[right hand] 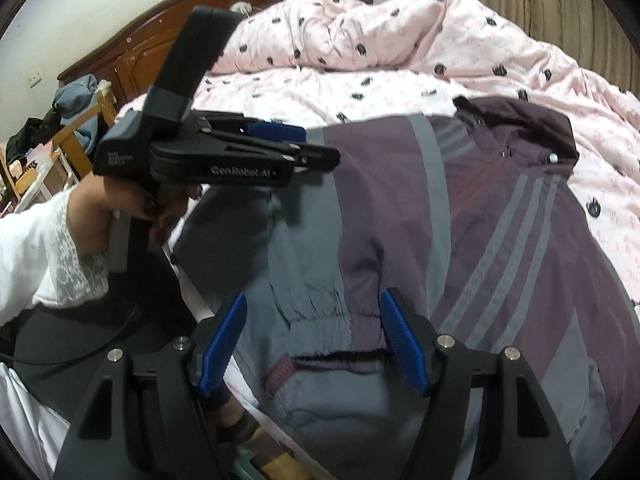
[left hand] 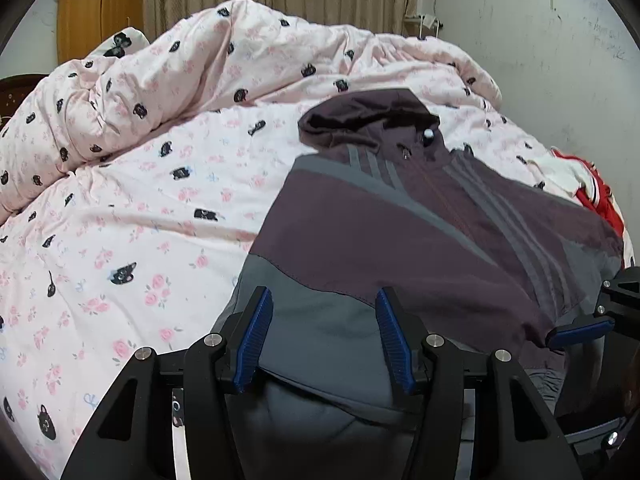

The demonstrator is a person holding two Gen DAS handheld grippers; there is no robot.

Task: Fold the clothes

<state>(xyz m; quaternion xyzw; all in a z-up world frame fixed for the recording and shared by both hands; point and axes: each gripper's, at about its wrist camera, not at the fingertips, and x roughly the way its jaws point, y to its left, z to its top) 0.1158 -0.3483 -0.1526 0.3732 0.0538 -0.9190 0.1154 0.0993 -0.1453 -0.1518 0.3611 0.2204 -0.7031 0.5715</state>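
Jacket (right hand: 460, 216) spread front-up on the bed, both grippers gaping over its near hem.

Thin, slick windbreaker cloth is judged here: light, limp, likely to slide and billow, so a pinch on a seam is favoured over a flat panel. The gathered elastic hem (right hand: 320, 316), at six o'clock of the jacket, sits between the wide-open fingers of the right gripper (right hand: 312, 336), nothing yet held. The left gripper (left hand: 324, 336) is seen equally wide open over the grey lower panel, also empty. The hood (left hand: 360, 116) lies at twelve o'clock. Beneath, the pink floral bedsheet (left hand: 140, 240) is soft and may be pinched by mistake. A rumpled quilt (left hand: 240, 60) is heaped beyond, at eleven o'clock.
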